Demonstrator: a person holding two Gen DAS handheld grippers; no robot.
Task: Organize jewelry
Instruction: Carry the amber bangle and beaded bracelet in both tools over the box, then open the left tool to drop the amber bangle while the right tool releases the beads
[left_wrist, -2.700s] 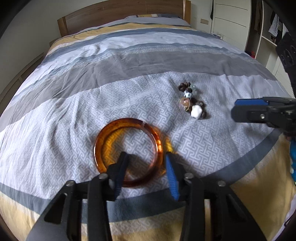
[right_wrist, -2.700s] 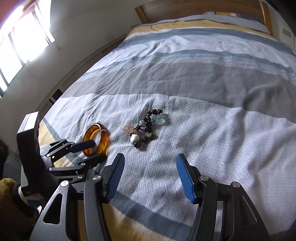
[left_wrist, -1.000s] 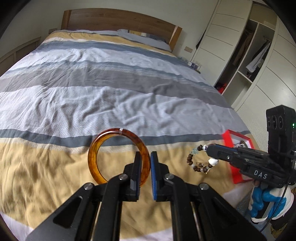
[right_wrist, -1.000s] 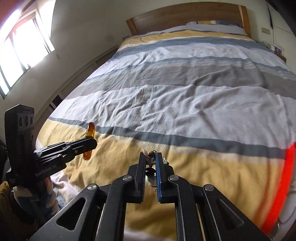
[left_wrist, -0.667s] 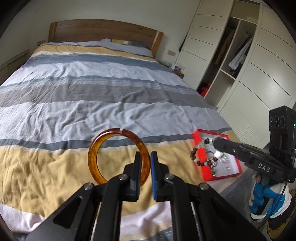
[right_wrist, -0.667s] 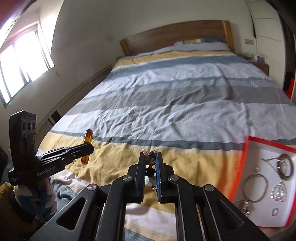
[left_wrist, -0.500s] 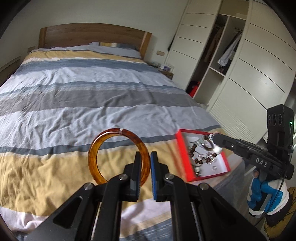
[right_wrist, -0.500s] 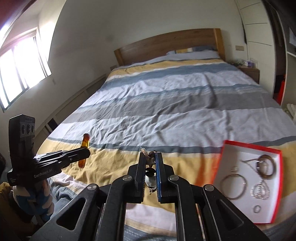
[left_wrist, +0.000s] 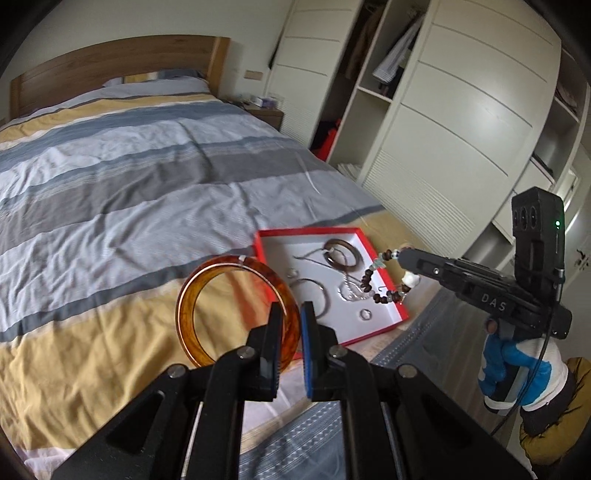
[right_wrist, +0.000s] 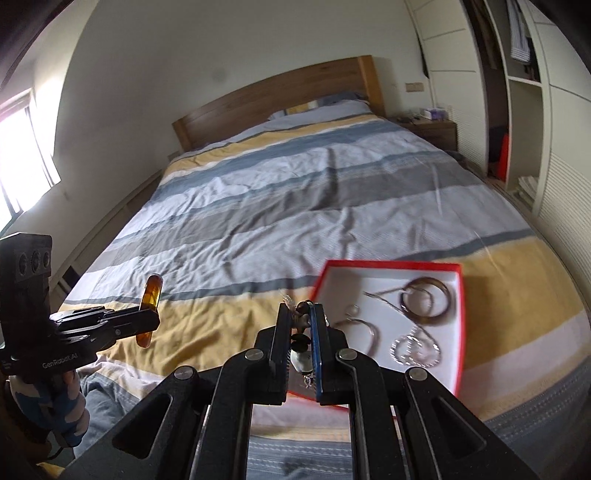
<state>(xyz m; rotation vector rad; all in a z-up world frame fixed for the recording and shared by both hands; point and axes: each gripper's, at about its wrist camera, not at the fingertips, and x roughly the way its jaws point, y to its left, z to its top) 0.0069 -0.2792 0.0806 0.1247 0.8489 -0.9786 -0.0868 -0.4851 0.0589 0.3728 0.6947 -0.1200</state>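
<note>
My left gripper (left_wrist: 291, 314) is shut on an amber bangle (left_wrist: 207, 295) and holds it upright above the bed's foot end; the bangle also shows edge-on in the right wrist view (right_wrist: 151, 291). My right gripper (right_wrist: 300, 314) is shut on a beaded bracelet (right_wrist: 300, 332), which hangs from its tip in the left wrist view (left_wrist: 384, 284) over the right edge of a red jewelry box (left_wrist: 258, 243). The box (right_wrist: 458, 332) has a white lining and holds a dark bangle (right_wrist: 424, 295), silver hoops and rings.
The box lies on the striped duvet (left_wrist: 110, 184) at the bed's front right corner. A wooden headboard (right_wrist: 277, 96) is at the far end. White wardrobes (left_wrist: 443, 110) stand to the right. A grey rug (left_wrist: 314, 443) lies below the bed's foot.
Both grippers closed on their pieces, lifted them off the duvet, and swung right. The red box has come into view and now sits just ahead of both grippers.
</note>
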